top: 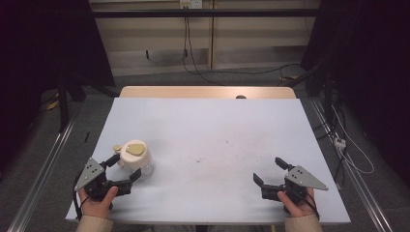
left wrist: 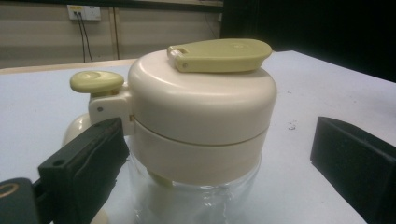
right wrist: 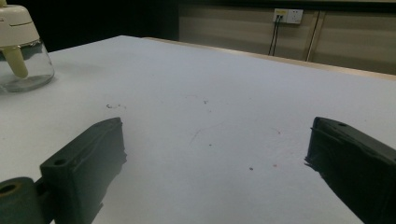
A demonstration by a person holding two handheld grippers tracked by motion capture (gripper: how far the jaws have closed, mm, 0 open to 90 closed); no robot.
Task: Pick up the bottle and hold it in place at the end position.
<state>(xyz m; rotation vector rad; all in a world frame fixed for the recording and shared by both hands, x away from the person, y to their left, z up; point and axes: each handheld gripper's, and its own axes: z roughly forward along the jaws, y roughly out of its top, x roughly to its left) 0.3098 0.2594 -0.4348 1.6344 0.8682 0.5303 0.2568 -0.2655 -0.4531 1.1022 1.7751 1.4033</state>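
So there's one container here: a small clear glass jar with a cream plastic dome lid [top: 135,156], sitting near the left front of the pale blue-grey table top [top: 208,125]. The lid has an olive-green teardrop flap [left wrist: 220,54] on top and a round olive-green knob [left wrist: 96,82] sticking out on a cream bracket at the side. Through the glass you can see a cream tube [right wrist: 15,61] hanging down inside; can't tell if there's anything else in it, looks pretty much see-through.

The left gripper [top: 123,168] is spread wide with the jar sitting between its jaws, one jaw on each side. In the left gripper view the left jaw is just beside the lid's bracket, the right one is clearly apart from it. Left hand [top: 98,202] wraps the handle from below.

The right gripper [top: 270,170] is well apart from the jar, over at the right front of the table, jaws wide and holding nothing. Right hand [top: 299,203] holds it low near the table edge.
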